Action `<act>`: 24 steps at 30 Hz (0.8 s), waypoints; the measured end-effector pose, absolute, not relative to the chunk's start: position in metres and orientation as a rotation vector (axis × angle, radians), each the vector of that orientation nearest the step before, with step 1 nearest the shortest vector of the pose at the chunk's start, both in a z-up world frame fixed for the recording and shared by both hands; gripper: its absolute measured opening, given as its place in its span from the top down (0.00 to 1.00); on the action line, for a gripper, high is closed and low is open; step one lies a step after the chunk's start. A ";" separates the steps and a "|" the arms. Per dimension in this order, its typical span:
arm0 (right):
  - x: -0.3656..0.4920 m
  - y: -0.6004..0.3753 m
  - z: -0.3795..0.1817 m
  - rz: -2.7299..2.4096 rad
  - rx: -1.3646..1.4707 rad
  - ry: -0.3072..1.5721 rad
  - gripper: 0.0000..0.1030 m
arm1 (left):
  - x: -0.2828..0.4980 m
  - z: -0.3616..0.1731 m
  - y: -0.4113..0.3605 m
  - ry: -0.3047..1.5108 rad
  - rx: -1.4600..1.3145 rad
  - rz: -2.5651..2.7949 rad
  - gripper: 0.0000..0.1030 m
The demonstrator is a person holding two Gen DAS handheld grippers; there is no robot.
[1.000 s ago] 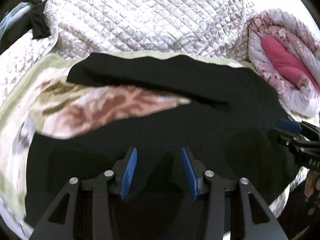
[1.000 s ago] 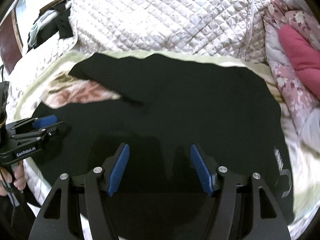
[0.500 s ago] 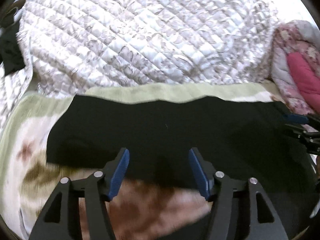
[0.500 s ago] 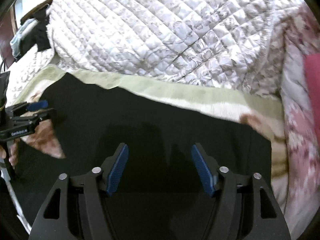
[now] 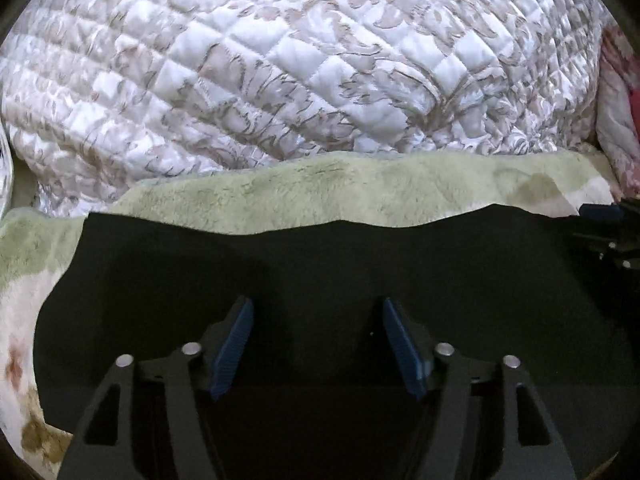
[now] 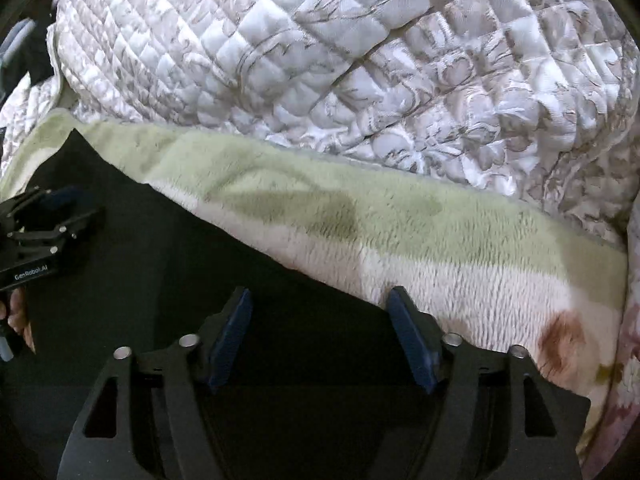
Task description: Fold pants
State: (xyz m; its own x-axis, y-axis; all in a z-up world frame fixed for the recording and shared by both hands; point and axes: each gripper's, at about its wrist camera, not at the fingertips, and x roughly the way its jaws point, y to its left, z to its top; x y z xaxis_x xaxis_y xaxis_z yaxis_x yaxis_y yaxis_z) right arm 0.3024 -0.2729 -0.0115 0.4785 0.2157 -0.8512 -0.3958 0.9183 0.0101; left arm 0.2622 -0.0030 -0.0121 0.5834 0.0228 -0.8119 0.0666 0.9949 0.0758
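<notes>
Black pants (image 5: 320,260) lie flat on a pale green plush blanket (image 5: 360,188). My left gripper (image 5: 315,304) hovers over the black cloth near its far edge. Its jaws stand wide and are closing, with only flat fabric beneath them. My right gripper (image 6: 318,292) straddles the pants' far edge (image 6: 160,260), its right fingertip over the blanket (image 6: 400,232). Its jaws are also closing, and no pad presses on cloth. Each gripper shows at the rim of the other view: right gripper (image 5: 608,232), left gripper (image 6: 40,220).
A white-and-beige quilted bedspread (image 5: 280,60) is heaped just beyond the blanket and fills the background (image 6: 360,60). Pink floral bedding (image 5: 616,100) lies at the right. A person's fingers (image 6: 16,316) hold the left gripper's handle.
Both grippers have travelled forward over the pants to their far edge. The patterned blanket gap between the legs has dropped out of view. The quilt looms closer.
</notes>
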 end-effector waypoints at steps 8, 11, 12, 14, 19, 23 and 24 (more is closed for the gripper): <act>0.262 -0.259 0.024 0.411 -0.229 0.915 0.93 | 0.241 0.008 -0.015 0.891 0.122 -0.024 0.96; 0.226 -0.267 0.058 0.428 -0.188 0.835 0.93 | 0.214 0.031 -0.006 0.847 0.064 -0.035 0.96; 0.209 -0.271 0.070 0.433 -0.176 0.803 0.93 | 0.205 0.039 -0.003 0.830 0.043 -0.042 0.96; 0.179 -0.274 0.088 0.450 -0.150 0.760 0.93 | 0.181 0.059 -0.001 0.787 -0.001 -0.060 0.96; 0.079 -0.281 0.111 0.486 -0.085 0.691 0.93 | 0.097 0.090 0.009 0.699 -0.081 -0.114 0.96; 0.014 -0.281 0.086 0.496 -0.039 0.746 0.93 | 0.034 0.080 0.014 0.721 -0.128 -0.142 0.96; 0.004 -0.283 0.080 0.492 -0.025 0.768 0.92 | 0.021 0.074 0.014 0.736 -0.133 -0.145 0.96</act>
